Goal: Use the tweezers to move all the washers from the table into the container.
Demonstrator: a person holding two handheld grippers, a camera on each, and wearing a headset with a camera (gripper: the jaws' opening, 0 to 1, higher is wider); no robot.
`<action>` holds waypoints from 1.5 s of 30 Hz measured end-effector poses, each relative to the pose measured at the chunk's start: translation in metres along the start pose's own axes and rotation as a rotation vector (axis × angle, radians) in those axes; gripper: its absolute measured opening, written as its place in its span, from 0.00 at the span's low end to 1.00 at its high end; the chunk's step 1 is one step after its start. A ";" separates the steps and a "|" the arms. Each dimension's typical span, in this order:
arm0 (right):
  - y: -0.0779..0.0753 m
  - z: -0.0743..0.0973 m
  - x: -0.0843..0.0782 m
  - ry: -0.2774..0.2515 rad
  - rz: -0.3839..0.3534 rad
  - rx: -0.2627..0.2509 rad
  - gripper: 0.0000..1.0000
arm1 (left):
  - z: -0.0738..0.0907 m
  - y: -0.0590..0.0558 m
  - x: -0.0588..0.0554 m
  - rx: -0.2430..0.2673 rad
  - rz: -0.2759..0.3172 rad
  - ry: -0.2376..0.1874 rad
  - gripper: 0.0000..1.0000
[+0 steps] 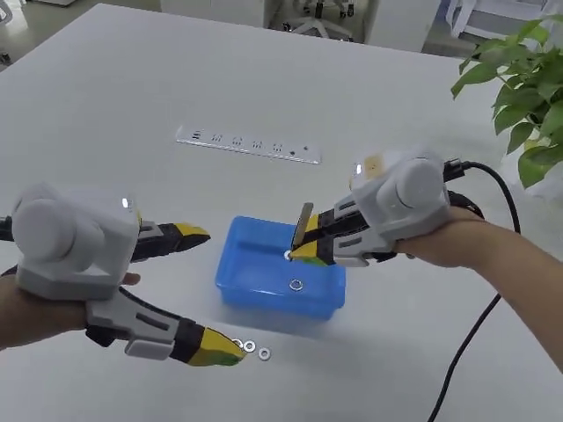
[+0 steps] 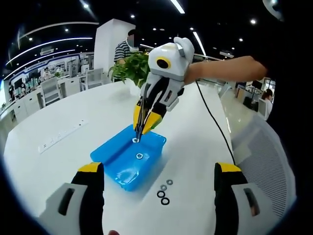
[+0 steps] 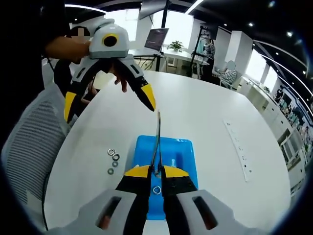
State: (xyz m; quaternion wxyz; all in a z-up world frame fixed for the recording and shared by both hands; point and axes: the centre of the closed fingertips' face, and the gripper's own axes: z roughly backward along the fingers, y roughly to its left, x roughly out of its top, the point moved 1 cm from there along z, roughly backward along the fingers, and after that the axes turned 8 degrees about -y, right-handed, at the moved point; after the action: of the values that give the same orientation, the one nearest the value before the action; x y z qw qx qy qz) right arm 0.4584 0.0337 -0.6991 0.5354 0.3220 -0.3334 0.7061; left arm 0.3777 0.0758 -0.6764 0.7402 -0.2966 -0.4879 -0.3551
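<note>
My right gripper (image 1: 303,251) (image 3: 155,171) is shut on grey metal tweezers (image 3: 158,132), which hang over the blue container (image 1: 327,294) (image 2: 110,156). A small washer (image 1: 288,256) (image 2: 136,140) sits at the tweezers' lower tip, just above the container's floor. Another washer (image 1: 296,285) (image 2: 140,156) lies flat inside the container. Loose washers (image 1: 251,348) (image 2: 164,192) (image 3: 113,159) lie on the white table by the container's near corner. My left gripper (image 1: 211,294) (image 2: 159,171) stands open to the container's left, its lower jaw beside those washers, nothing between its jaws.
A white power strip (image 1: 248,145) lies further back on the table. A leafy plant (image 1: 528,97) stands at the right edge. A black cable (image 1: 479,325) trails from the right gripper across the table. Office chairs stand behind the table.
</note>
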 end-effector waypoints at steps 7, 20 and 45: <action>-0.002 -0.014 -0.011 0.003 0.000 0.015 0.09 | -0.003 0.007 0.002 0.003 0.004 -0.007 0.99; 0.002 -0.038 -0.037 0.022 -0.024 0.047 0.09 | -0.013 0.019 0.000 0.001 -0.015 0.000 0.98; 0.004 -0.048 -0.051 0.024 -0.030 0.085 0.09 | -0.060 0.048 0.008 -0.020 -0.119 0.006 0.32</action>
State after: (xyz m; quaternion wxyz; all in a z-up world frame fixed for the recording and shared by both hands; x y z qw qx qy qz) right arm 0.4605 0.0446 -0.7684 0.5355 0.3409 -0.2919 0.7154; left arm 0.4493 0.0546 -0.6946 0.7162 -0.2733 -0.4990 -0.4042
